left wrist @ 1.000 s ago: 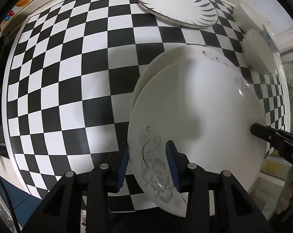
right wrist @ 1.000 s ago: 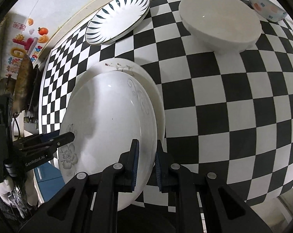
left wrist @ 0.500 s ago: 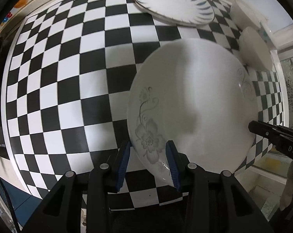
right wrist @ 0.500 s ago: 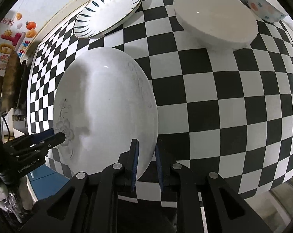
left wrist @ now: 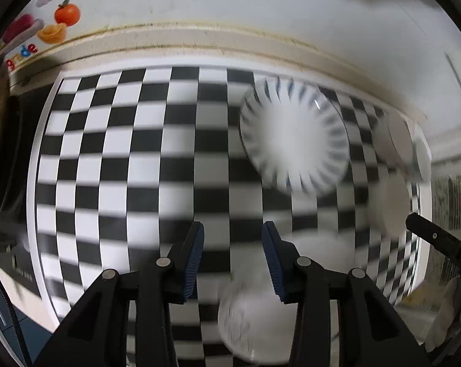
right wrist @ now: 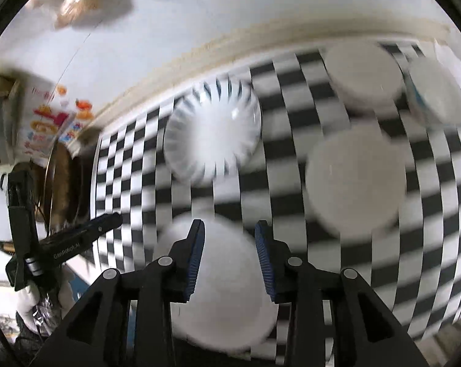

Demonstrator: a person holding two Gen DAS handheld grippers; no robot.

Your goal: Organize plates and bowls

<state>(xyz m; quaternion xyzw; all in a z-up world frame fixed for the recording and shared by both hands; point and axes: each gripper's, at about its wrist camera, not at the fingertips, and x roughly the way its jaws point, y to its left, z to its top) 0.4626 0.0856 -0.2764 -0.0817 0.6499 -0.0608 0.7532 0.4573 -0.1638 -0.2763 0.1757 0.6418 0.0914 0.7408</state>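
Your left gripper [left wrist: 232, 255] is spread wide with nothing between its fingers, above the checkered table [left wrist: 114, 165]. The white plate [right wrist: 218, 287] lies flat below your right gripper [right wrist: 230, 255], also spread and empty. The striped plate [right wrist: 212, 134] sits farther back, bowls [right wrist: 355, 180] to its right.

The striped plate [right wrist: 212, 134] lies on the checkered table [right wrist: 285, 165], towards its far edge by the wall; nearer than it sits the plain plate [right wrist: 218, 287], under the right gripper [right wrist: 230, 257], whose fingers stand apart around nothing; right of the striped plate sits a large bowl [right wrist: 355, 180]; behind that bowl stand two more bowls [right wrist: 365, 76], side by side; the left gripper [left wrist: 232, 258], likewise parted, hangs before the striped plate [left wrist: 294, 137].
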